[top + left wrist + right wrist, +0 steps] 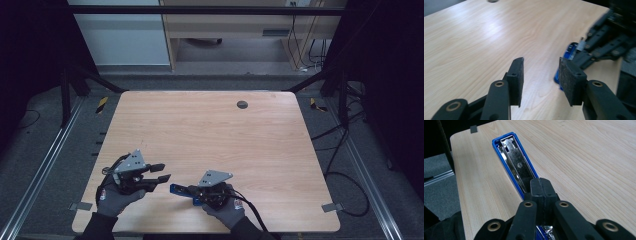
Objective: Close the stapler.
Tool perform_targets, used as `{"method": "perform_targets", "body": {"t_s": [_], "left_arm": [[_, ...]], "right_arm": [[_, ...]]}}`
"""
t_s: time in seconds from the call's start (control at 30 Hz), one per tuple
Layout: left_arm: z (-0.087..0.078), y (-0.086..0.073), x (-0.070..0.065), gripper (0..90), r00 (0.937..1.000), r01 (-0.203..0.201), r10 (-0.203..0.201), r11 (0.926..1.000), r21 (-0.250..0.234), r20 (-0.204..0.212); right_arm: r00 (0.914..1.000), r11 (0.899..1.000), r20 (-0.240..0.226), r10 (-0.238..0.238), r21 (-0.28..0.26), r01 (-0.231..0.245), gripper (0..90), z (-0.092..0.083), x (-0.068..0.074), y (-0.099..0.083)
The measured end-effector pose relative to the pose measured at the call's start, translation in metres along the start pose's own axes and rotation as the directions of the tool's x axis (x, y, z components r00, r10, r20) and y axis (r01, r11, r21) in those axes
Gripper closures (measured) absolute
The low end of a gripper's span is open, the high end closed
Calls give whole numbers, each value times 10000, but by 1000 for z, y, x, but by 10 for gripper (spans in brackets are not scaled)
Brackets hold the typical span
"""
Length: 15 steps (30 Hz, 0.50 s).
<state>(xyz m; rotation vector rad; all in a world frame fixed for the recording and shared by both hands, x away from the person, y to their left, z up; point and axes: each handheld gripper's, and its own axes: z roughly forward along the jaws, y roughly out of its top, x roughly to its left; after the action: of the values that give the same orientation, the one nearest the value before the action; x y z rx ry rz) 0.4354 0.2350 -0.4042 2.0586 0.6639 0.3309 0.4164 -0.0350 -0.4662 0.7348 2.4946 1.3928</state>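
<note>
High view: a person's two gloved hands at the near edge of a wooden table (210, 125), a gripper in each. Blue stapler (181, 190) lies at the near edge, between the hands.

Right gripper (541, 186): jaws pressed together over the rear of the stapler (511, 160). From the right gripper view the pads look to meet just above the metal strip; whether they pinch a thin part of it I cannot tell. The stapler's blue body stretches away from the jaws, its metal inside facing up.

Left gripper (540, 80): jaws apart, nothing between them, aimed toward the blue stapler tip (570, 51), near but not touching.

Judgement: one end looks secured or pinned by the right hand. The left hand's part, taking or working the free end, is not yet done. Early to middle of the job, as far as shows.
</note>
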Motion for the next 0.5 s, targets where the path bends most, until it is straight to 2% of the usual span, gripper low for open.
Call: {"method": "perform_targets", "body": {"t_s": [0.07, 0.23, 0.37, 0.5], "left_arm": [[0, -4, 4, 560, 9992, 286, -288, 9996, -78, -266], [3, -13, 8, 564, 9952, 644, -646, 9979, -45, -738], [8, -18, 8, 566, 9925, 829, -822, 9965, 44, -906], [12, -23, 7, 565, 9916, 811, -786, 9965, 205, -1027]], "right_arm": [[10000, 10000, 9, 3, -12, -3, 900, 0, 0, 0], [10000, 10000, 32, 53, 12, -53, 900, -2, -1, 0], [10000, 10000, 59, 34, 2, -34, 900, -3, -1, -1], [9999, 10000, 63, 92, -27, -92, 900, -6, -2, -1]]}}
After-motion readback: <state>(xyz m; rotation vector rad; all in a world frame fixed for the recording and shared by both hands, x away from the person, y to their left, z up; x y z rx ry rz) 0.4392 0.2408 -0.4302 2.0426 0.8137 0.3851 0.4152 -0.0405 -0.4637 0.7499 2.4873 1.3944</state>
